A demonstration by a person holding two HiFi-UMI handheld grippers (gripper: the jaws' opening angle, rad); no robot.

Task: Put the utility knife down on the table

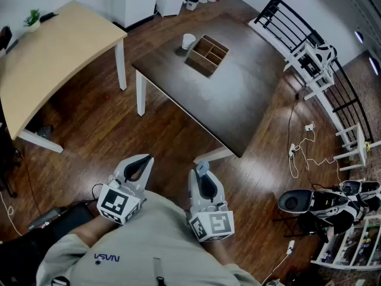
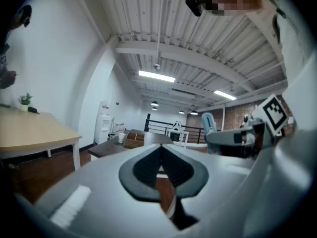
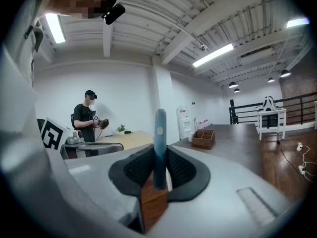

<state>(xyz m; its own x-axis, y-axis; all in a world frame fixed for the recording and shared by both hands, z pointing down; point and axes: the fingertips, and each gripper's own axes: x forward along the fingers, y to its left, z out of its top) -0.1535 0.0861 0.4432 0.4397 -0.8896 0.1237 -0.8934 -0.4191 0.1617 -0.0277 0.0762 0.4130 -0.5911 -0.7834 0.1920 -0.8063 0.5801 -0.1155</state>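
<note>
Dark wood flooring covers the room in the head view, and the ceiling in both gripper views is white ribbed sheet with strip lights.

1. At 10 o'clock in the head view stands a light wooden table on white legs. A small potted plant sits at its far left edge.
2. At 7 o'clock, the left gripper is held over the floor, close to the person's body. The left gripper view shows its jaws closed together with nothing between the pads.
3. At 12 o'clock stands the dark table, also on white legs. A white cup is at its far left corner, and a wooden compartment box is just beside the cup at 3 o'clock. The rest of the top is bare.
4. At 6 o'clock, the right gripper is held over the floor, level with the left one. The right gripper view shows its jaws partly closed and clamped on the utility knife. The blue-grey body stands upright between the pads and projects above them. In the head view the knife tip shows past the jaw ends. The knife does not touch the dark table, whose near corner lies at 1 o'clock from it.
5. At 2 o'clock a black railing runs along the room edge.
6. At 3 o'clock white cables lie on the floor.
7. In the right gripper view, a person in black stands at 9 o'clock.
</note>
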